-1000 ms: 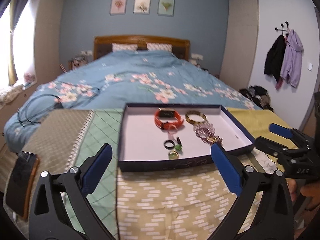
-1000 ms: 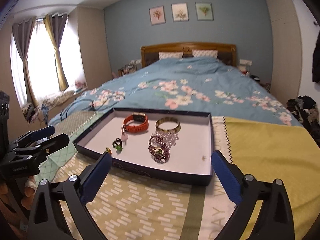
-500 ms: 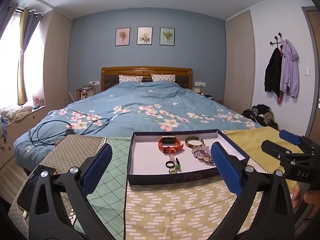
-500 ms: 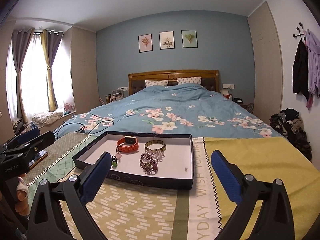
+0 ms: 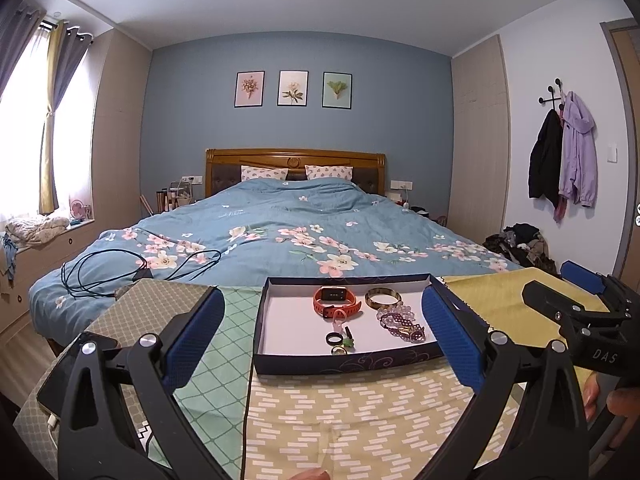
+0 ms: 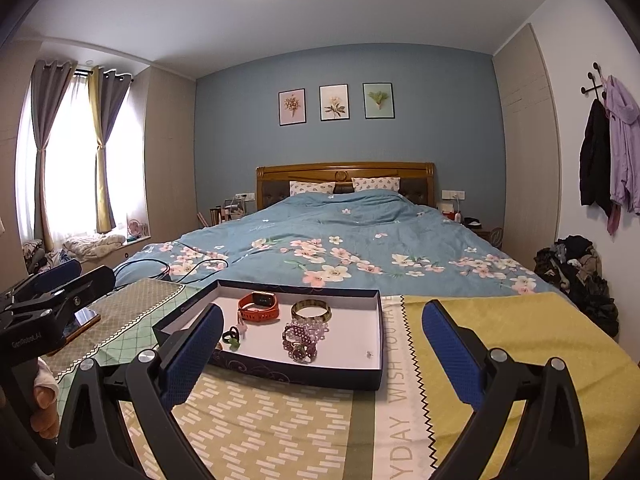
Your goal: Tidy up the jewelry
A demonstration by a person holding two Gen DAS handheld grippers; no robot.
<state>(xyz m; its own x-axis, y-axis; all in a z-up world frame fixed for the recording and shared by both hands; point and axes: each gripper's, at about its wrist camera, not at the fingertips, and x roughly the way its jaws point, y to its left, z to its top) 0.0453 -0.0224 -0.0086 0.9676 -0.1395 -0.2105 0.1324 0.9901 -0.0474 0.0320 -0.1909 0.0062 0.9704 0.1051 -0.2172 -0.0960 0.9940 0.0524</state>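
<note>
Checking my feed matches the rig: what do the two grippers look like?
Both alike: black angular frames, silver screws, textured blue pads lining the jaws. The left gripper carries white lettering on its body; the right gripper reads "DAS". No sleeves or cables visible.

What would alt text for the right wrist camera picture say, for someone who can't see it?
A shallow dark tray on a patterned cloth at the foot of a bed holds an orange watch, a gold bangle, beaded bracelets and small rings. The right gripper hovers open in front of the tray, holding nothing.
</note>
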